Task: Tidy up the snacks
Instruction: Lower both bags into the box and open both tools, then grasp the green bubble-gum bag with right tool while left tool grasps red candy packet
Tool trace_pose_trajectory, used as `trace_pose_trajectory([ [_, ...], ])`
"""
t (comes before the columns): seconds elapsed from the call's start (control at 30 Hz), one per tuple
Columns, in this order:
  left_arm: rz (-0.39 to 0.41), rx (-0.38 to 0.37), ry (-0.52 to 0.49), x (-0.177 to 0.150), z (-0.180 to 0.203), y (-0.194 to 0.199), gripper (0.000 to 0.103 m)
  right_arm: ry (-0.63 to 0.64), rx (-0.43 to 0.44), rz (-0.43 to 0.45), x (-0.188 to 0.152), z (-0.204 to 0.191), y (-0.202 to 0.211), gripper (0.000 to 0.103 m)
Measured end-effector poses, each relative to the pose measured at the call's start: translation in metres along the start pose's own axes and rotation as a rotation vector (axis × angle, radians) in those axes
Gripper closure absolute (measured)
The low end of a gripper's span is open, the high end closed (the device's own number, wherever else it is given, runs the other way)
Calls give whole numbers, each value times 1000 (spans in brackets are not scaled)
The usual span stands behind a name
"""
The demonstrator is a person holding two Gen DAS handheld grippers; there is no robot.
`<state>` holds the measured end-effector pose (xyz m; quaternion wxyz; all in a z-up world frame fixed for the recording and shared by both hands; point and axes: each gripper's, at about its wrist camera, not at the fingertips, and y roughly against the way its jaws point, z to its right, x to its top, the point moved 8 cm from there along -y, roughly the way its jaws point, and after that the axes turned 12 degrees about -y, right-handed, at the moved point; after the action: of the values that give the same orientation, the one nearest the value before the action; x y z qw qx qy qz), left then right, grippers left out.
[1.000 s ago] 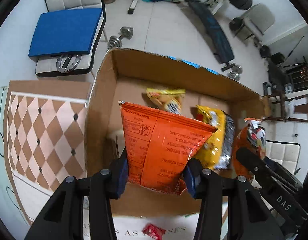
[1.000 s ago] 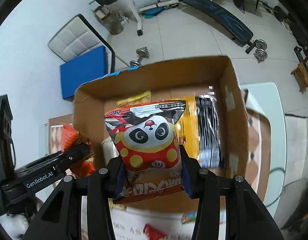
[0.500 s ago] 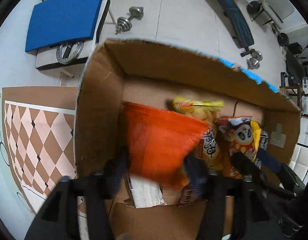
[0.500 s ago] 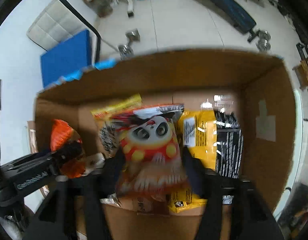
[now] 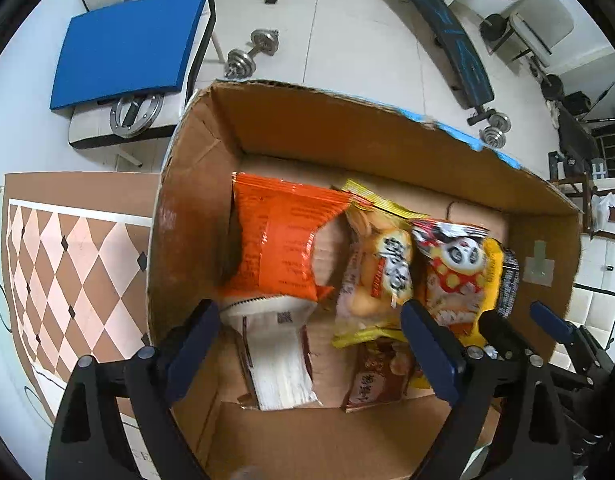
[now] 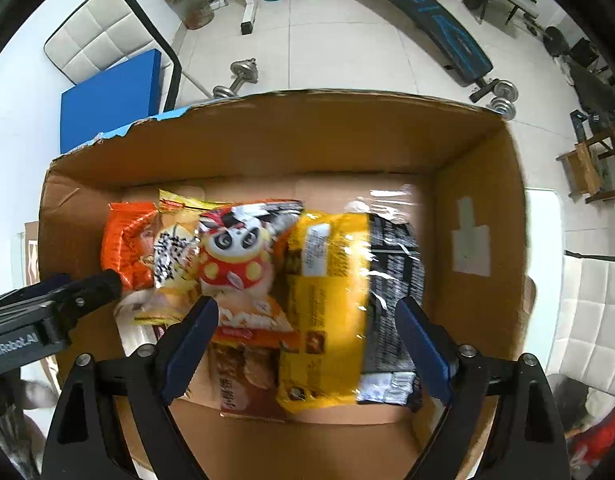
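Two snack bags: the orange bag (image 5: pixel 279 240) and the panda bag (image 6: pixel 235 256) are both inside the cardboard box (image 5: pixel 387 148), each free of the tongs above it.
Orange bag: it stands at the left end of the box, leaning on the left wall, with its lower edge on a white packet (image 5: pixel 279 356).
Panda bag: it lies between a pale yellow bag (image 5: pixel 379 268) and a large yellow-and-black bag (image 6: pixel 347 280), so the packets make one row across the box floor.
Why so: I judge the snacks are packed side by side, to use the width of the box.
Left tongs (image 5: pixel 311 344): the jaws are opening and press on nothing; the white packet shows in the gap below them.
Right tongs (image 6: pixel 307 344): the jaws are opening too, and grip nothing; the packets lie beneath them.
Pose: both tongs point straight down into the box, side by side.
Around: the box rests on a bench with a chequered cloth (image 5: pixel 67 264); dumbbells (image 5: pixel 251 56) lie on the tiled floor behind.
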<state>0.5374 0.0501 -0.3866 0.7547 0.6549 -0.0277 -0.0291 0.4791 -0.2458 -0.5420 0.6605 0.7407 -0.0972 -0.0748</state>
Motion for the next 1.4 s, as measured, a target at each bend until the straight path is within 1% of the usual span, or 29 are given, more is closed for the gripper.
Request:
trace_pose_trajectory([
  [0.07,30,40,-28,-6,6,10,10,3,-2,1,-6,6,4,11],
  [0.27,133,101,-85,-28,20,38,10,10,-1,28,-31,20,21,10],
  [0.4,207,102,-84,-51,27,59,10,29,-11,109,-52,30,43,10],
  [0.57,292,132,-110,-79,40,85,10,37,8,173,-78,36,72,10],
  [0.7,361,150,-111,-100,45,109,10,34,28,210,-103,40,93,10],
  [0.87,415,149,-125,-125,53,131,10,38,39,259,-134,46,119,10],
  [1.17,498,157,-137,-172,71,163,10,48,59,345,-172,53,169,10],
  [1.3,520,150,-123,-186,74,172,10,45,92,349,-186,53,185,10],
  [1.4,532,143,-107,-197,75,173,10,35,100,348,-194,58,190,10],
])
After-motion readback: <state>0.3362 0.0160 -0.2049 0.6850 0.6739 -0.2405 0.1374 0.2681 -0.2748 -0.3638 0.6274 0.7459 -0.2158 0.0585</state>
